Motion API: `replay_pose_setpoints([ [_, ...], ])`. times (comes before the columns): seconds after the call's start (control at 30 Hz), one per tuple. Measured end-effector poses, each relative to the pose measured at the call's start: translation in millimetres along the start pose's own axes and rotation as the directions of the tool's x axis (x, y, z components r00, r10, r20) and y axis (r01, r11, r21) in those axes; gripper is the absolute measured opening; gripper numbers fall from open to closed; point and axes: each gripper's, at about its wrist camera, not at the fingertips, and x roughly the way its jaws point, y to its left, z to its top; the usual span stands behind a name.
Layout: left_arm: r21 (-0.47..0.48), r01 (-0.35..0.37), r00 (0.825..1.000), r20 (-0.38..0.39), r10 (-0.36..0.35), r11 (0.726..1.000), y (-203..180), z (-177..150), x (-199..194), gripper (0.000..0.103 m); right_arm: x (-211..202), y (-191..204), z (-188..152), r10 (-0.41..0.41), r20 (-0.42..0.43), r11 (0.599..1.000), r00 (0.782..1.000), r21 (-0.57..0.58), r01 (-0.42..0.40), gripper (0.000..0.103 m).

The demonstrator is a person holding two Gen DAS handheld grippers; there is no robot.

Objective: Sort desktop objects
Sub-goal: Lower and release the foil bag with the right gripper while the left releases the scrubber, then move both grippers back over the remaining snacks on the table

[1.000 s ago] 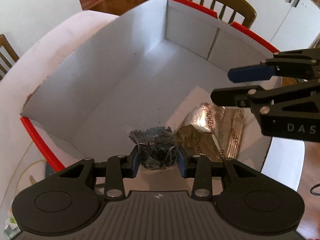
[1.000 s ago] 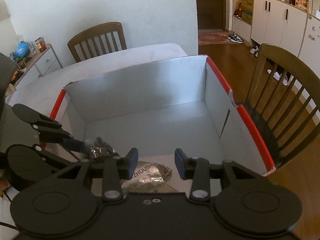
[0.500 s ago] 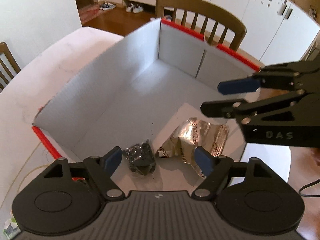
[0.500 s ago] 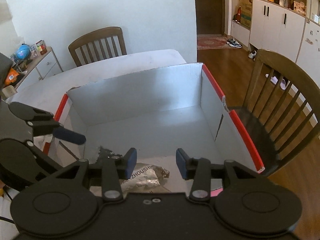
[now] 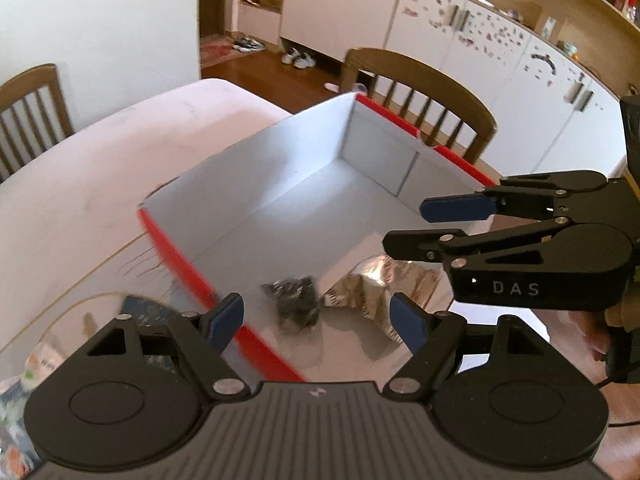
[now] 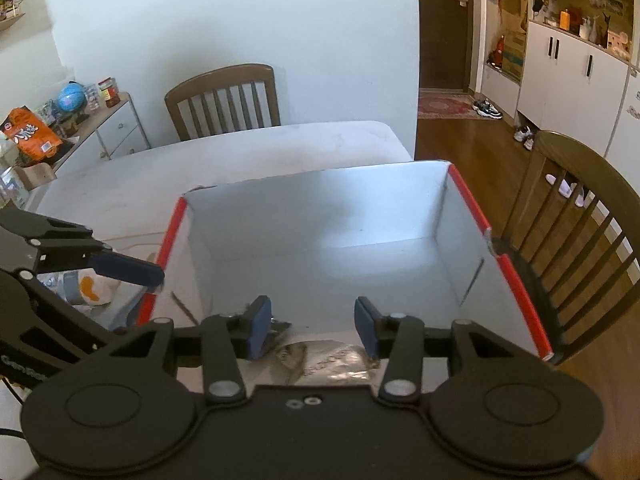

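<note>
A white cardboard box with red rims stands on the pale table. On its floor lie a small dark crinkled packet and a silver foil bag, side by side near the front wall. My left gripper hangs open above the dark packet, nothing between its blue pads. My right gripper hovers over the foil bag with its jaws opening and nothing between them. It also shows at the right of the left wrist view, the right gripper.
Wooden chairs stand around the table. Left of the box lie small packets and a white-and-orange item. A sideboard with a globe and an orange snack bag is at far left. White cabinets line the back.
My left gripper let go of the dark packet, which now lies on the box floor, and rose and drew back. My right gripper lifted and its jaws widened.
</note>
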Motion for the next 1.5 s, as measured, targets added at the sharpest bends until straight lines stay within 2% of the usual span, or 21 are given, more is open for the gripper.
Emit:
replay_pose_setpoints([
  [0.07, -0.006, 0.000, 1.000, 0.023, 0.000, 1.000, 2.8, -8.1, -9.6, 0.080, -2.3, 6.8, -1.2, 0.006, 0.003, 1.000, 1.000, 0.008, -0.006, 0.048],
  [0.13, -0.016, -0.001, 0.999, 0.045, 0.001, 1.000, 6.0, -16.0, -19.3, 0.080, -5.9, 16.3, -2.7, 0.005, 0.012, 1.000, 1.000, 0.003, -0.005, 0.061],
  [0.17, -0.021, 0.000, 0.998, 0.057, 0.001, 1.000, 8.2, -20.7, -24.1, 0.080, -8.6, 22.0, -3.5, 0.003, 0.022, 1.000, 1.000, -0.003, -0.003, 0.063],
  [0.37, -0.068, -0.018, 0.996, 0.091, 0.024, 0.998, 32.1, -54.0, -45.7, 0.080, -18.6, 57.6, -5.6, 0.000, 0.044, 0.999, 0.999, -0.045, 0.002, 0.066],
  [0.5, -0.090, -0.042, 0.992, 0.116, 0.052, 0.995, 50.3, -78.7, -68.9, 0.083, -23.2, 86.5, -8.0, 0.006, 0.051, 0.998, 0.999, -0.060, -0.003, 0.072],
  [0.93, -0.189, -0.135, 0.973, 0.158, 0.166, 0.973, 120.7, -159.3, -139.8, 0.089, -22.0, 180.6, -29.6, 0.065, 0.033, 0.994, 0.997, -0.093, -0.062, 0.076],
  [1.23, -0.269, -0.209, 0.954, 0.156, 0.257, 0.940, 163.0, -201.0, -169.0, 0.089, -12.5, 220.9, -41.8, 0.089, 0.014, 0.991, 0.996, -0.101, -0.087, 0.076],
  [1.5, -0.340, -0.274, 0.938, 0.114, 0.329, 0.900, 194.7, -231.6, -174.8, 0.089, 3.7, 246.5, -47.0, 0.111, -0.011, 0.986, 0.994, -0.125, -0.112, 0.076],
])
